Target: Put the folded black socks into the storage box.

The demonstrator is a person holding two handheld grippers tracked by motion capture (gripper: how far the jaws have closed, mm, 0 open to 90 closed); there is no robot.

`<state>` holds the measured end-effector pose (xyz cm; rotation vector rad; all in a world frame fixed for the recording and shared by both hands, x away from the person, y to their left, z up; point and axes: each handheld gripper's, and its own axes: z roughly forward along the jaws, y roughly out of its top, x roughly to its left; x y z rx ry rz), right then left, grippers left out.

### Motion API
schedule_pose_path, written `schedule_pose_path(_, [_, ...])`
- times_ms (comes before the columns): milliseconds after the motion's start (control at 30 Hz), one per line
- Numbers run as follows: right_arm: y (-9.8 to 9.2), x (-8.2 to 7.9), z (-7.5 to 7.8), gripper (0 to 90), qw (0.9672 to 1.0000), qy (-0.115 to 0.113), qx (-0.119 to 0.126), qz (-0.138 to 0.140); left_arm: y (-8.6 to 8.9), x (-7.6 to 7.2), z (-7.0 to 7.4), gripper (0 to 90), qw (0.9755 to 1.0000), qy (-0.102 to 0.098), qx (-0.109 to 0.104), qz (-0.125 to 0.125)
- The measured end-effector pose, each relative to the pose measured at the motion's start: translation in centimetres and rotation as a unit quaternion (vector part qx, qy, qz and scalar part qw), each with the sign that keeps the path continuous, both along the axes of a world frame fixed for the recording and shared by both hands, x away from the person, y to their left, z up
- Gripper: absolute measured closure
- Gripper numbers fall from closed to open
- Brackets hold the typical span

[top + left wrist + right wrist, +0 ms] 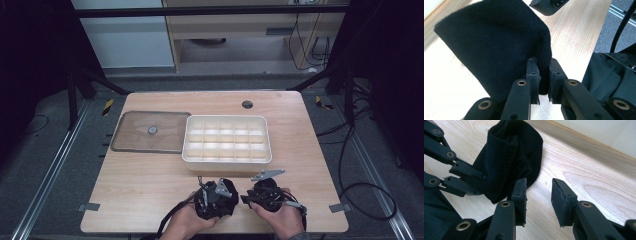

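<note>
Black knit cloth (496, 47) stood pinched in the left gripper (544, 72) at the wooden table's (150, 190) near edge, right gripper (539, 195) beside it, jaws spread, nothing between them.

black cloth (494, 45) | light wood-grain table (150, 185) | cream tray (227, 160) | black left gripper (544, 75)

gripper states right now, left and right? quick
Left gripper: shut on the black cloth.
Right gripper: open, nothing between the jaws; the cloth lies just beside one of them.
</note>
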<state>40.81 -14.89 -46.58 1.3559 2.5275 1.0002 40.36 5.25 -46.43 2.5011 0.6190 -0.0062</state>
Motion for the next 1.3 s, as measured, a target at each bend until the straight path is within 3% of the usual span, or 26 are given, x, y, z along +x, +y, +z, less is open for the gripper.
schedule_pose_path(333, [-0.1,0.0,0.1,58.6,1.0,0.0,0.0,-0.006,-0.1,-0.1,0.1,79.7,1.0,-0.003,0.001,0.002])
schedule_pose_path(633, [0.0,-0.2,0.5,55.4,1.0,-0.002,0.002,-0.006,-0.6,-0.2,0.9,72.5,0.9996,-0.027,-0.004,0.008])
schedule_pose_path(1000, [-0.3,-0.2,0.6,53.2,0.9999,-0.003,0.004,-0.01,-0.5,0.5,1.7,61.2,0.9982,-0.045,-0.034,0.021])
schedule_pose_path(1300, [-0.4,-0.1,0.6,52.4,0.9999,-0.001,0.006,-0.009,-0.4,0.7,1.8,55.5,0.9977,-0.051,-0.039,0.022])
